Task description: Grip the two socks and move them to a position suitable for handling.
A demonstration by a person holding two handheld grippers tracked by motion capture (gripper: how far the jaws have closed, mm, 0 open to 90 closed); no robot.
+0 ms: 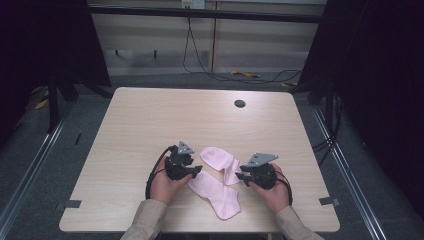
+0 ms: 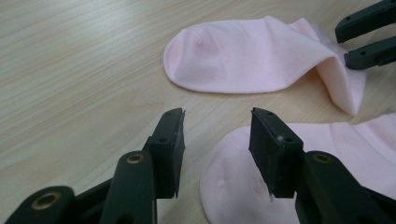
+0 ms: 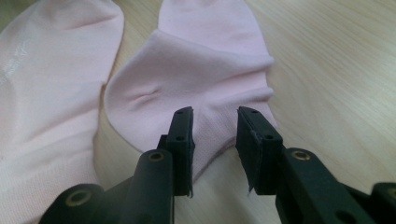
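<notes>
Two pink socks lay on the near half of the table (image 1: 150,115), between the person's hands. The far sock (image 1: 220,161) was folded over at its right end, and the near sock (image 1: 215,192) ran from the middle toward the near edge, its toe pointing left.

The left gripper (image 1: 196,171) sat low at the toe of the near sock (image 2: 289,177), its jaws partly open with one pad over the toe and the other over bare wood; they gripped nothing.

The right gripper (image 1: 239,175) faced the folded cuff end of the far sock (image 3: 196,88) with its jaws narrowed to a small gap. The cuff edge lay between the pads, but they did not appear to press on it.

Each gripper seemed set at one sock's end, probably so the socks could be lifted and laid together as a pair.
</notes>
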